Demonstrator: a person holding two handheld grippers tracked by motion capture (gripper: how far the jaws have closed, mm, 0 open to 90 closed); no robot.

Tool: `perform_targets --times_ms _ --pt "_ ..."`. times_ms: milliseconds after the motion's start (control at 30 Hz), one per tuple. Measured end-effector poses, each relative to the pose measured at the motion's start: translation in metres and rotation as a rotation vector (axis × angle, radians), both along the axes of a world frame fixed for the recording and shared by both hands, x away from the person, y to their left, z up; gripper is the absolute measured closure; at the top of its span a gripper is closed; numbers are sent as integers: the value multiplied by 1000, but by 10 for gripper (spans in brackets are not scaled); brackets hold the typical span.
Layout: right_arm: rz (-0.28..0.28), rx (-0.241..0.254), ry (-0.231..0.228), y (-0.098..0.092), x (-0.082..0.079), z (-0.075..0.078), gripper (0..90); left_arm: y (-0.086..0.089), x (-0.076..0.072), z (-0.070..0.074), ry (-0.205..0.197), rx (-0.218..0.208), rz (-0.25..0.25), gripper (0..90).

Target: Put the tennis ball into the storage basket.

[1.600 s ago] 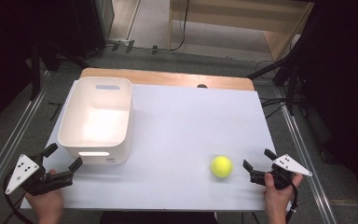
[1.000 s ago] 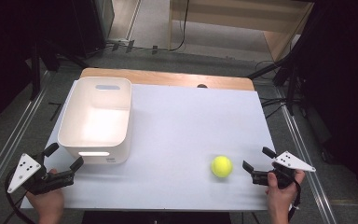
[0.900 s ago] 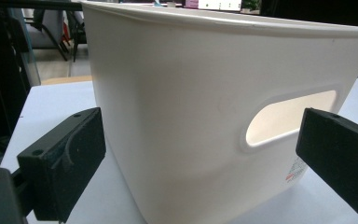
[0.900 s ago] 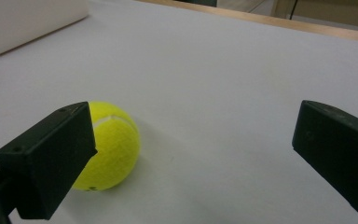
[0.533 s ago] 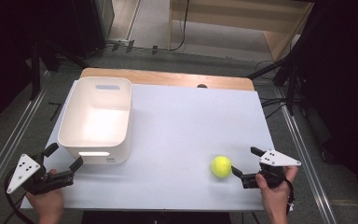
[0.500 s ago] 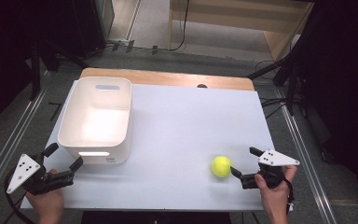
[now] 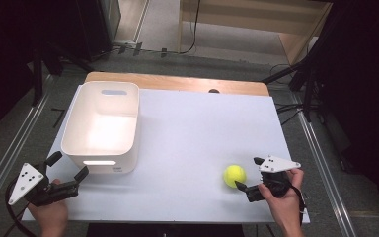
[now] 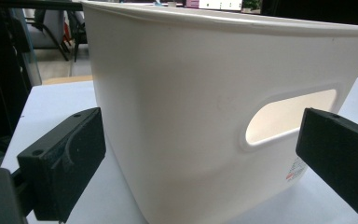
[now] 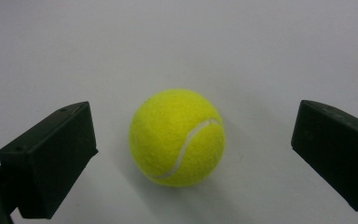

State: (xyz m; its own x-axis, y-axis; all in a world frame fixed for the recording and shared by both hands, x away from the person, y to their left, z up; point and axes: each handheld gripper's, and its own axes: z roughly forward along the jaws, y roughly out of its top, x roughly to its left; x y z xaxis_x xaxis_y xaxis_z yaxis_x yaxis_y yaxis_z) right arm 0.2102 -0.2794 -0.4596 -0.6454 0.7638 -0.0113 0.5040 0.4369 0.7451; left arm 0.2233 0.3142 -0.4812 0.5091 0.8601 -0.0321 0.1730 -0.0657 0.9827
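Note:
A yellow tennis ball (image 7: 234, 175) lies on the white table top (image 7: 197, 128) at the front right. My right gripper (image 7: 249, 173) is open just right of it, jaws pointing at the ball. In the right gripper view the ball (image 9: 177, 137) sits ahead, centred between the two black jaws and untouched. A white plastic bin (image 7: 103, 128) with a handle slot stands at the left. My left gripper (image 7: 66, 165) is open near the front left corner, close to the bin's front wall (image 8: 223, 116).
A wooden strip (image 7: 177, 83) runs along the table's far edge. Metal rails (image 7: 321, 153) flank the table on both sides. Dark stands and cables lie on the floor beyond.
My right gripper has moved left toward the tennis ball and now sits close beside it. The left gripper, the bin and the ball have stayed put.

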Motion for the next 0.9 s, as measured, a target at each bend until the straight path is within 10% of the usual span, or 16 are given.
perform_targets --times_ms 733,900 --pt "69 -179 179 42 26 -8 0 1 0 0 1 -4 -4 14" --pt "13 -218 192 43 30 -13 128 1 0 0 1 -4 -5 14"
